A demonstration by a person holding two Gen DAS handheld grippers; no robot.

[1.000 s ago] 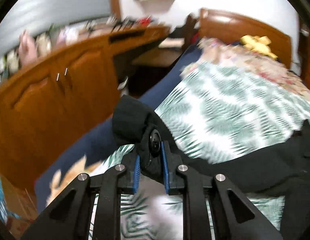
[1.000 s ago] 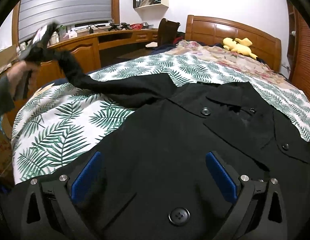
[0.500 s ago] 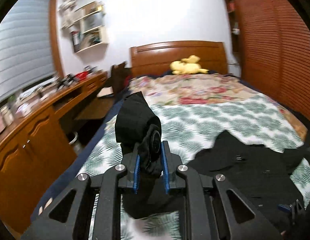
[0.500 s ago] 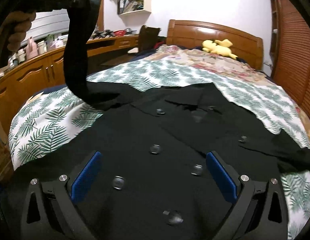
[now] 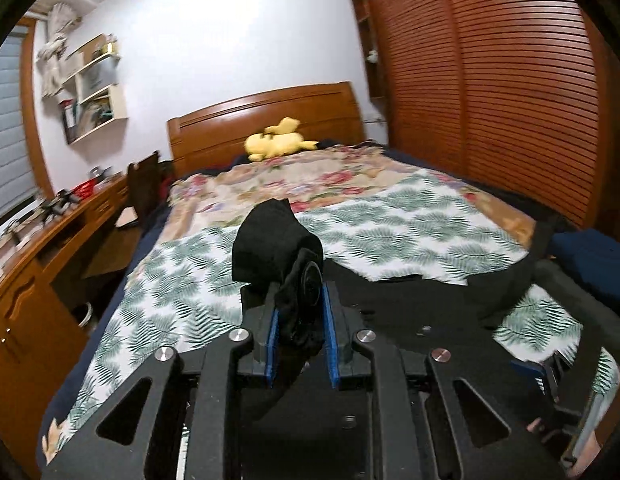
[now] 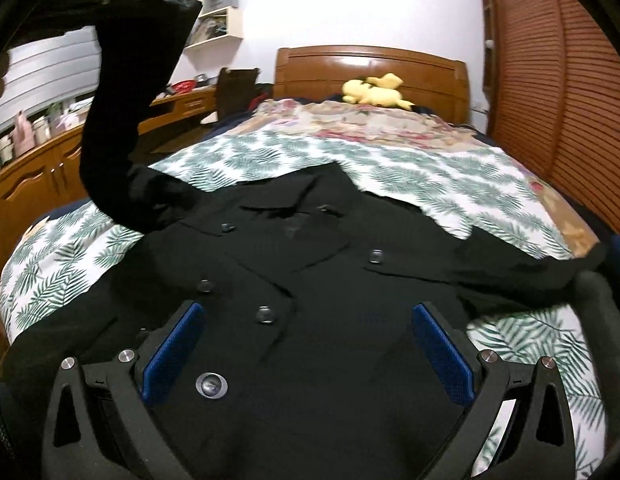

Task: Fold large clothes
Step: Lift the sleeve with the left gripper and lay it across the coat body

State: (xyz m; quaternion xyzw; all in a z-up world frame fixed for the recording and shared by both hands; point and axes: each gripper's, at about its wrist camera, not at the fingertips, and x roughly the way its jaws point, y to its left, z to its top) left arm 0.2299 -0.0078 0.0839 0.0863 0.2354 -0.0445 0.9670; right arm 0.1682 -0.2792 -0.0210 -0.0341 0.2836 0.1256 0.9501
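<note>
One black coat (image 6: 310,320) lies face up, spread across the leaf-print sheet (image 6: 390,168) on the bed (image 5: 269,104). The left gripper (image 5: 298,312) has its jaws clamped on the cuff of one sleeve (image 6: 121,120), held high above the bed. The right gripper (image 6: 310,352) hangs over the coat front, jaws wide apart and empty. One yellow plush toy (image 6: 374,90) sits by the headboard.

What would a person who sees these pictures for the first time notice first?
The large black buttoned coat spread over the palm-leaf bedsheet fills the foreground. One black sleeve rises high at the left, its cuff pinched in the left hand-held gripper; the right hand-held gripper hangs open above the coat. A yellow plush toy lies by the wooden headboard.
</note>
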